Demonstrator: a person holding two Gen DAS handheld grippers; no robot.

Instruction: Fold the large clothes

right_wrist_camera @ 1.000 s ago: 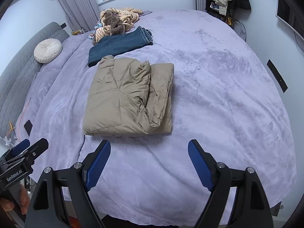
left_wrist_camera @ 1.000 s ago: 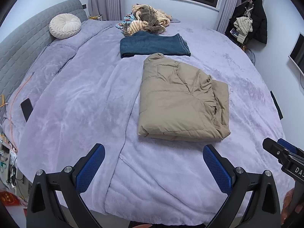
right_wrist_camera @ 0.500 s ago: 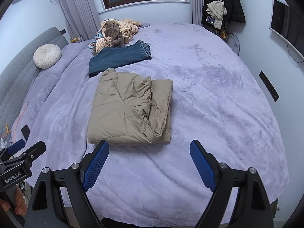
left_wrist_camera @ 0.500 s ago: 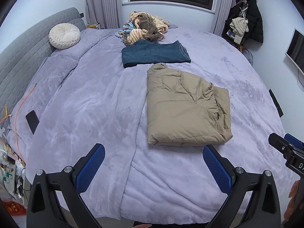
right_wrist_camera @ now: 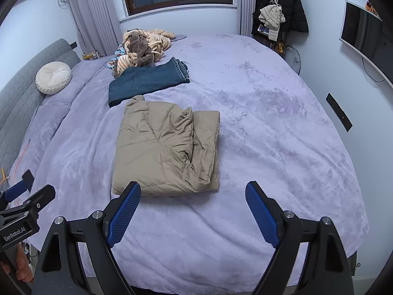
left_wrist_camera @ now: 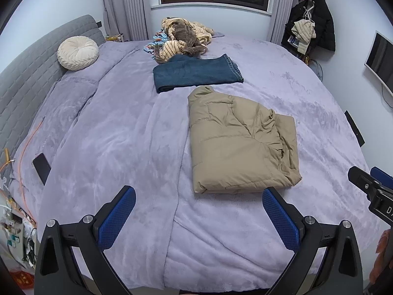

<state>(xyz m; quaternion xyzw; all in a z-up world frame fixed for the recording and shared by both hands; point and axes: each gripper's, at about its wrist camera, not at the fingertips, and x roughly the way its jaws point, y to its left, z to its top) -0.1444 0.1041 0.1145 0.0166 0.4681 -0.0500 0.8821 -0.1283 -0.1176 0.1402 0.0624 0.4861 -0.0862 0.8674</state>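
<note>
A tan puffer jacket [left_wrist_camera: 242, 142] lies folded into a rectangle on the lilac bed [left_wrist_camera: 122, 135]; it also shows in the right wrist view [right_wrist_camera: 167, 147]. Folded blue jeans [left_wrist_camera: 196, 73] lie beyond it, also in the right wrist view [right_wrist_camera: 149, 80]. A heap of unfolded striped and brown clothes [left_wrist_camera: 184, 36] sits at the far edge, also in the right wrist view [right_wrist_camera: 142, 46]. My left gripper [left_wrist_camera: 199, 216] is open and empty above the bed's near edge. My right gripper [right_wrist_camera: 192, 211] is open and empty, just short of the jacket.
A round cream cushion [left_wrist_camera: 77, 52] rests by the grey headboard [left_wrist_camera: 24, 81]. A black phone [left_wrist_camera: 41, 164] and an orange cable [left_wrist_camera: 24, 147] lie at the bed's left side. Coats hang on a rack [left_wrist_camera: 312, 27]. A wall screen [right_wrist_camera: 361, 32] is at the right.
Both grippers have drawn back and risen from the bed, so the jacket and the room appear farther away. Both stay open. The clothes have not moved.
</note>
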